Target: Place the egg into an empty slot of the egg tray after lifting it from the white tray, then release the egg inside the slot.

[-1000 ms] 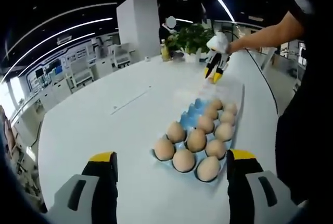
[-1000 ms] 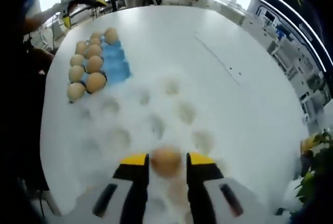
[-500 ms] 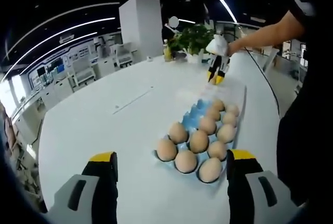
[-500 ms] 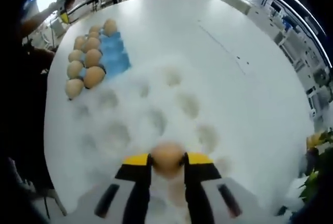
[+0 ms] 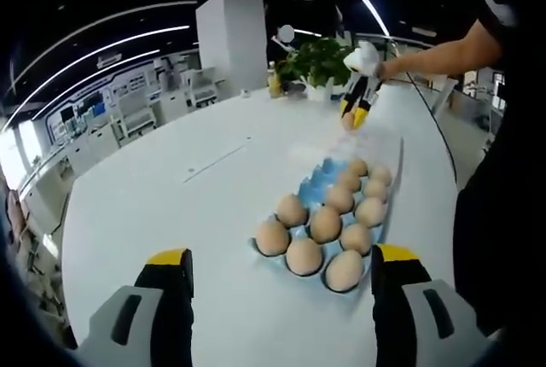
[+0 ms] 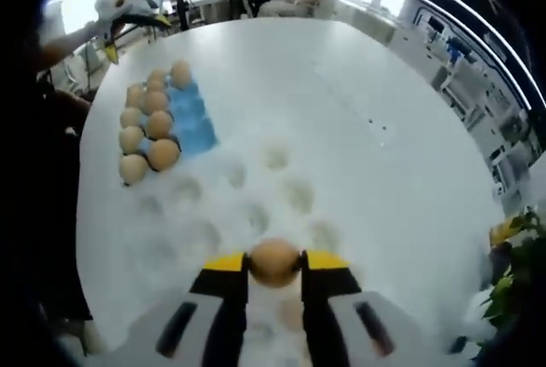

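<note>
My right gripper (image 6: 273,268) is shut on a brown egg (image 6: 273,260) and holds it in the air above the white tray (image 6: 230,205), whose round dimples lie bare beneath it. Further left on the table sits the blue egg tray (image 6: 194,124), with several eggs on its left side and bare blue slots on its right. In the left gripper view the same blue egg tray (image 5: 316,183) lies just ahead of my left gripper (image 5: 283,255), which is open wide and holds nothing. Beyond it, a person's arm holds the right gripper (image 5: 352,118) over the white tray (image 5: 380,141).
Both trays rest on a large white oval table (image 5: 171,188). A potted plant (image 5: 316,60) and a white pillar (image 5: 229,43) stand past its far end. The person's dark-clothed body (image 5: 499,213) is along the right edge. The left gripper (image 6: 134,34) shows at the table's far left.
My right gripper has risen higher above the white tray with the egg still in it. The left gripper has stayed nearly still and open.
</note>
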`<state>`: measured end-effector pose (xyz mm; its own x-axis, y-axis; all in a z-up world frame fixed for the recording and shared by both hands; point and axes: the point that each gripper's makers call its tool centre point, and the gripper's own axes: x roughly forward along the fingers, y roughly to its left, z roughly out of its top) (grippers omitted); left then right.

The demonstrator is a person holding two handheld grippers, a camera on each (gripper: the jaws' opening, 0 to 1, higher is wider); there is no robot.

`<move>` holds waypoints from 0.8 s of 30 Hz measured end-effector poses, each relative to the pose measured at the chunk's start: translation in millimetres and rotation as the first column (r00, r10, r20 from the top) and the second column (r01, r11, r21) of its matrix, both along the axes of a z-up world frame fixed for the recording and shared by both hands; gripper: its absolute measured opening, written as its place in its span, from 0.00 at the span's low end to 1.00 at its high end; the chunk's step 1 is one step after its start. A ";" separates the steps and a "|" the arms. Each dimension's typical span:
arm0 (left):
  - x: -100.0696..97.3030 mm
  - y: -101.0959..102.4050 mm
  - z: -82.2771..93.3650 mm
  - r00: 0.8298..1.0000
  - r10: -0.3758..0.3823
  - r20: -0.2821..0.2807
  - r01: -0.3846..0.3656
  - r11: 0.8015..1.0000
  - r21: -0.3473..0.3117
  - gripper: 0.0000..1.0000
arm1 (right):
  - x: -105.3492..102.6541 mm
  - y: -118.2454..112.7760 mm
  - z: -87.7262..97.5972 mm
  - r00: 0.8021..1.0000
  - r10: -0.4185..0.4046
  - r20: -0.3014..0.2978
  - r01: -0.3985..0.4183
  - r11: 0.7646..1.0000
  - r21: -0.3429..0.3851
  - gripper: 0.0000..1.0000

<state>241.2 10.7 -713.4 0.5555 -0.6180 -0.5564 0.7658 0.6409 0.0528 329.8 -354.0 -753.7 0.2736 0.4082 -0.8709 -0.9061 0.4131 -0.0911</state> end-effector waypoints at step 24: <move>1.0 1.5 2.5 1.000 -0.005 0.012 0.005 1.000 -0.004 0.88 | -6.6 80.9 11.6 0.986 0.167 0.010 -0.168 0.984 0.065 0.23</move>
<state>242.2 12.2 -710.9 0.5591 -0.6228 -0.5473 0.7682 0.6374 0.0594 323.2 -273.2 -742.1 0.2006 0.5046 -0.8397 -0.9626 0.2606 -0.0734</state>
